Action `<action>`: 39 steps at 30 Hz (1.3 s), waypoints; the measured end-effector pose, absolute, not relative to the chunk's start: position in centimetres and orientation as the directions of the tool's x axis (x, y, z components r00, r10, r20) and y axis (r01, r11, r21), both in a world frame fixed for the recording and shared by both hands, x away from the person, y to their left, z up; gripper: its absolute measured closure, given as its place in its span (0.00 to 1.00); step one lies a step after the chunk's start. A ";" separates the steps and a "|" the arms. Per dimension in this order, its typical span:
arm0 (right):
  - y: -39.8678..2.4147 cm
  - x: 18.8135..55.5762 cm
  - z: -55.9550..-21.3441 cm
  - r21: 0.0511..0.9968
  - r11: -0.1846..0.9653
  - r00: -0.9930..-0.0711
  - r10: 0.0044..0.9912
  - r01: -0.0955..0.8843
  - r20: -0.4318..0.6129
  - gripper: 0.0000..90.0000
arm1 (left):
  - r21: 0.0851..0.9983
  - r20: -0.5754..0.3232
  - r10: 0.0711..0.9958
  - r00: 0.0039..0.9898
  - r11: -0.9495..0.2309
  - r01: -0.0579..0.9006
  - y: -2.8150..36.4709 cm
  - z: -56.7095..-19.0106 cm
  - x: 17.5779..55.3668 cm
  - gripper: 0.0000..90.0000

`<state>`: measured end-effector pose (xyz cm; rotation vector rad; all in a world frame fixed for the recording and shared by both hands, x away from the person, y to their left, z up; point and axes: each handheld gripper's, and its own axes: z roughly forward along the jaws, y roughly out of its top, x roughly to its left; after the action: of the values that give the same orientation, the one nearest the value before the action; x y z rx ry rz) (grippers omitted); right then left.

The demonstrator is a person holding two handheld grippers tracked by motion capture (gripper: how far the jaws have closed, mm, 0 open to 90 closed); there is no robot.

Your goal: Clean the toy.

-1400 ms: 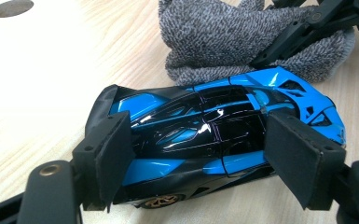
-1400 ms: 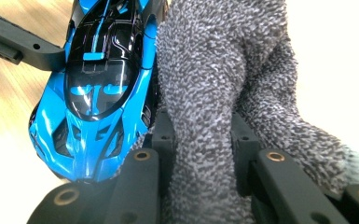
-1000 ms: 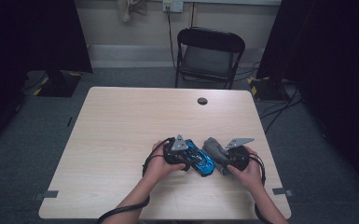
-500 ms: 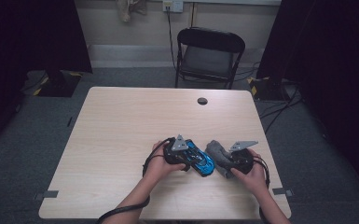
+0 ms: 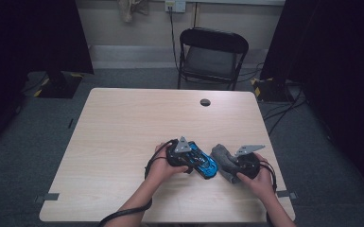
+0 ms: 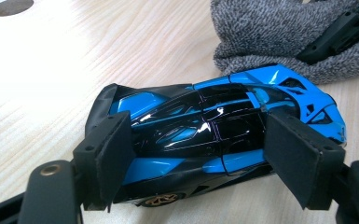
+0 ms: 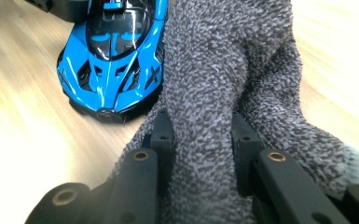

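1. Since the earlier frame, the right tool (image 5: 228,166) has shifted slightly; the car is unmoved.
2. The left tool (image 6: 205,154) clasps the blue toy car (image 6: 214,135) across its body on the surface (image 5: 137,127).
3. The right tool pinches the grey cloth (image 7: 214,93), which touches the car's nose.

right gripper (image 5: 230,164) | edged nearer | toy car (image 5: 202,160)
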<state>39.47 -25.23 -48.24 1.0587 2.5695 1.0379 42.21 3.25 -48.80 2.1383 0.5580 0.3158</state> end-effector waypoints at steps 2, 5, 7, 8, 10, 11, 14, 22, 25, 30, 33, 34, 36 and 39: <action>-25.3 39.3 -48.2 0.659 0.510 -0.734 0.673 0.553 0.095 0.78 | 0.813 0.022 0.498 0.867 -0.514 0.275 3.2 -48.8 42.2 0.27; -25.5 39.2 -48.2 0.657 0.513 -0.737 0.669 0.552 0.096 0.78 | 0.810 0.021 0.498 0.867 -0.517 0.277 3.2 -48.8 42.2 0.27; -25.6 39.0 -48.2 0.659 0.514 -0.739 0.667 0.549 0.095 0.78 | 0.808 0.021 0.498 0.867 -0.519 0.279 3.2 -48.7 42.2 0.27; -25.7 38.9 -48.2 0.659 0.514 -0.739 0.667 0.550 0.096 0.78 | 0.807 0.021 0.497 0.867 -0.520 0.279 3.2 -48.7 42.2 0.27; -25.8 38.8 -48.2 0.662 0.509 -0.739 0.666 0.550 0.102 0.78 | 0.806 0.021 0.497 0.867 -0.521 0.280 3.2 -48.7 42.2 0.27; -25.9 38.8 -48.2 0.663 0.510 -0.740 0.665 0.549 0.102 0.78 | 0.806 0.021 0.497 0.867 -0.522 0.280 3.2 -48.7 42.3 0.27; -26.0 38.6 -48.1 0.656 0.518 -0.743 0.662 0.549 0.099 0.78 | 0.805 0.021 0.498 0.867 -0.522 0.281 3.1 -48.7 42.2 0.27; -26.3 38.0 -48.0 0.649 0.532 -0.750 0.655 0.544 0.091 0.78 | 0.803 0.018 0.500 0.866 -0.524 0.286 3.1 -48.6 42.2 0.27; -26.5 37.8 -48.0 0.652 0.528 -0.748 0.657 0.544 0.094 0.78 | 0.802 0.019 0.500 0.866 -0.525 0.286 3.1 -48.6 42.2 0.27; -26.9 37.4 -47.9 0.647 0.534 -0.751 0.655 0.544 0.091 0.78 | 0.803 0.018 0.500 0.866 -0.523 0.285 3.1 -48.6 42.2 0.27; -27.1 37.3 -47.9 0.649 0.530 -0.749 0.656 0.545 0.093 0.78 | 0.803 0.018 0.500 0.866 -0.523 0.285 3.1 -48.6 42.2 0.27; -27.1 37.3 -47.9 0.649 0.530 -0.749 0.656 0.545 0.093 0.78 | 0.802 0.020 0.500 0.866 -0.525 0.285 3.1 -48.6 42.2 0.27; -27.3 37.3 -47.8 0.649 0.530 -0.746 0.660 0.546 0.090 0.78 | 0.799 0.021 0.499 0.866 -0.529 0.286 3.0 -48.6 42.2 0.26; -27.6 37.4 -47.5 0.653 0.522 -0.740 0.666 0.549 0.090 0.77 | 0.801 0.016 0.496 0.868 -0.526 0.286 3.0 -48.6 42.3 0.25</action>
<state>37.44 -27.57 -47.50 1.0433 2.5876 1.0183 42.28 2.96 -48.59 2.1569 0.5640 0.3037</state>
